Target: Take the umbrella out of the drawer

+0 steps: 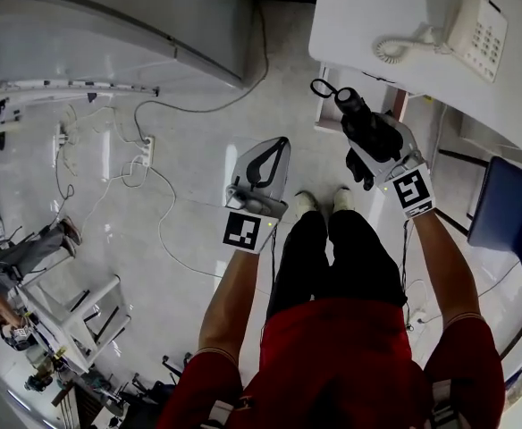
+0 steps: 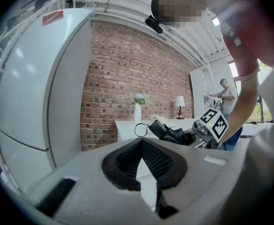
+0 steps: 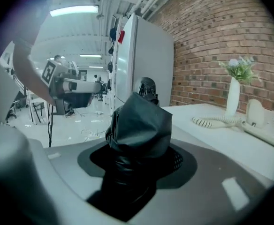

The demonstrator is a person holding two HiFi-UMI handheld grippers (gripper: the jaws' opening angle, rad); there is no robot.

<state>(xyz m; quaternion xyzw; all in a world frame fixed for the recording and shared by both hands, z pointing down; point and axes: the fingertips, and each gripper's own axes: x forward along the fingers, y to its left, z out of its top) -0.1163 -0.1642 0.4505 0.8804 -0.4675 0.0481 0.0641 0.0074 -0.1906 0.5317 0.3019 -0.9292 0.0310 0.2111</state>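
A folded black umbrella [image 1: 361, 119] in its sleeve, with a wrist loop [image 1: 322, 88] at its far end, sticks out of my right gripper [image 1: 373, 141], which is shut on it. The right gripper view shows the umbrella [image 3: 139, 125] filling the gap between the jaws of that gripper [image 3: 141, 158]. It hangs in the air beside the white desk [image 1: 368, 16]. My left gripper [image 1: 279, 150] is held to the umbrella's left, its jaws meeting at the tips with nothing between them. From the left gripper [image 2: 140, 142] the umbrella [image 2: 172, 134] shows ahead to the right.
A white telephone [image 1: 475, 25] with a coiled cord lies on the desk, beside a vase of flowers [image 3: 233, 95]. A tall white refrigerator [image 2: 38, 93] stands to the left. Cables and a power strip [image 1: 145, 155] lie on the floor. A blue seat [image 1: 511, 213] is at right.
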